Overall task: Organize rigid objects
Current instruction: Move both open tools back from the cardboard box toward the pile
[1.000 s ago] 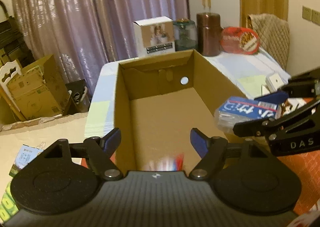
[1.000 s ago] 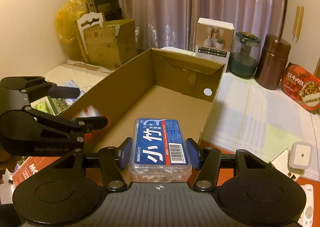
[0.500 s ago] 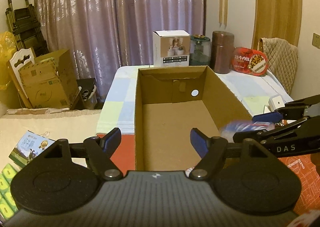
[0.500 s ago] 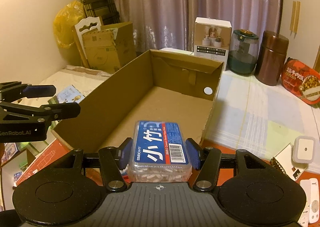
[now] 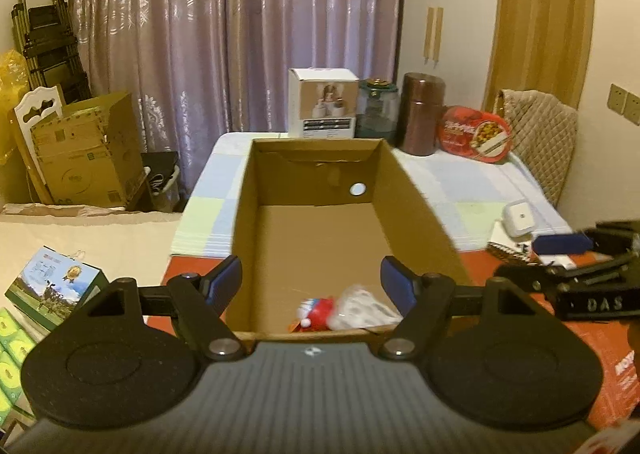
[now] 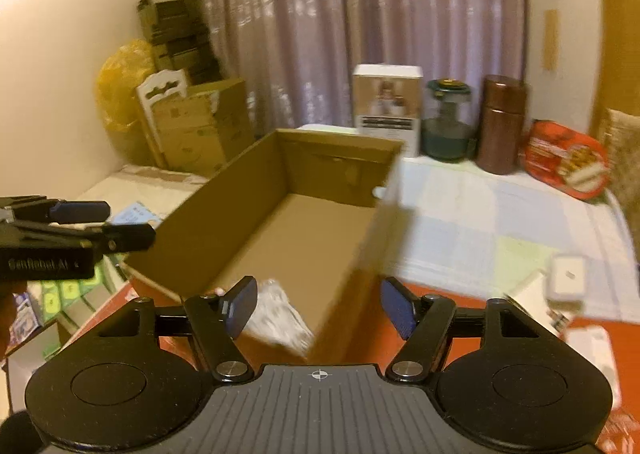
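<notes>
An open cardboard box (image 5: 412, 221) (image 6: 224, 221) lies lengthwise ahead of both grippers. At its near end lie a red-and-white item (image 5: 316, 310) and a clear plastic case of floss picks (image 5: 360, 310) (image 6: 280, 318), blurred in both views. My left gripper (image 5: 311, 284) (image 6: 116, 221) hangs open and empty over the box's near edge. My right gripper (image 6: 319, 304) (image 5: 536, 260) is by the box's near right corner. Its jaws are opening. The case sits low in the gap near the left pad, and neither pad touches it.
Behind the box stand a white product carton (image 5: 322, 103), a green jar (image 5: 376, 109), a brown canister (image 5: 422, 117) and a red food pack (image 5: 474, 133). A small white square device (image 5: 518, 217) lies at the right. Cardboard cartons (image 5: 84, 149) and green packs (image 5: 10, 350) are at the left.
My right gripper has let go of the floss pick case, which is now down in the cardboard box. Both grippers have drawn back and risen from the box.
</notes>
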